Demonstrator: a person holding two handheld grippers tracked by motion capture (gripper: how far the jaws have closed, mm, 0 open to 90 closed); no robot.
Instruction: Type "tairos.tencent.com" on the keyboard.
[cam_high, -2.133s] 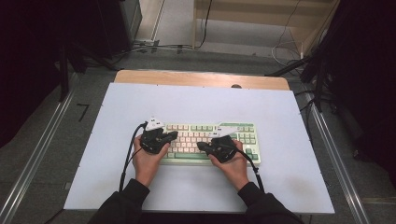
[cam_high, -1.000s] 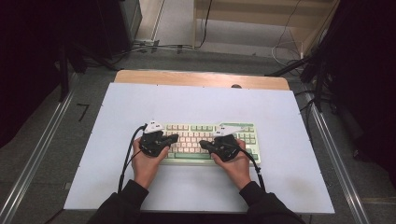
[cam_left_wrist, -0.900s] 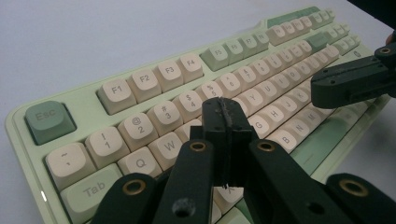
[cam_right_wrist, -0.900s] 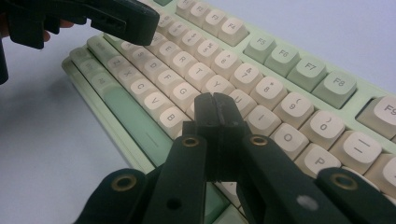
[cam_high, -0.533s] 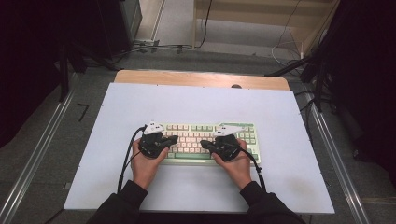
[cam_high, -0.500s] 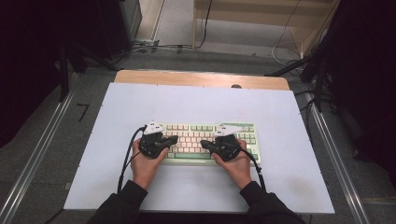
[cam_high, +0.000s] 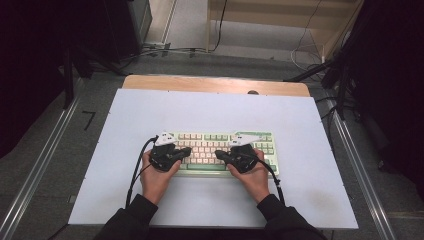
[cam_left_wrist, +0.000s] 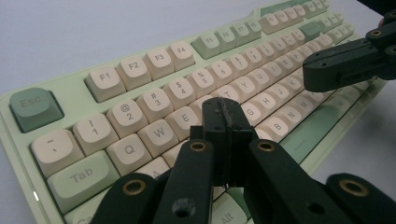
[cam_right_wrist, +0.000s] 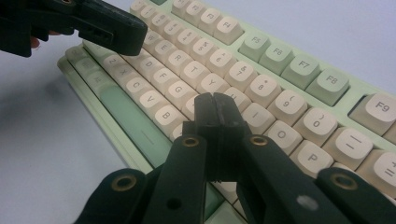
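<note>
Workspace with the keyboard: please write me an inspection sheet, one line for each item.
Surface: pale table top, wooden strip along the far edge.
Job's things: green keyboard with cream keys, lying flat, square to the table.
Clutter: nothing seen on the table besides the keyboard.
Grippers: left gripper with jaws closed together, empty, tip over the letter keys near R and T; right gripper with jaws closed together, empty, tip over the keys near U and J.
Cables: black cable trailing from the left gripper; another from the right.
Surroundings: grey floor with loose wires beyond the table, metal rails at both sides.
</note>
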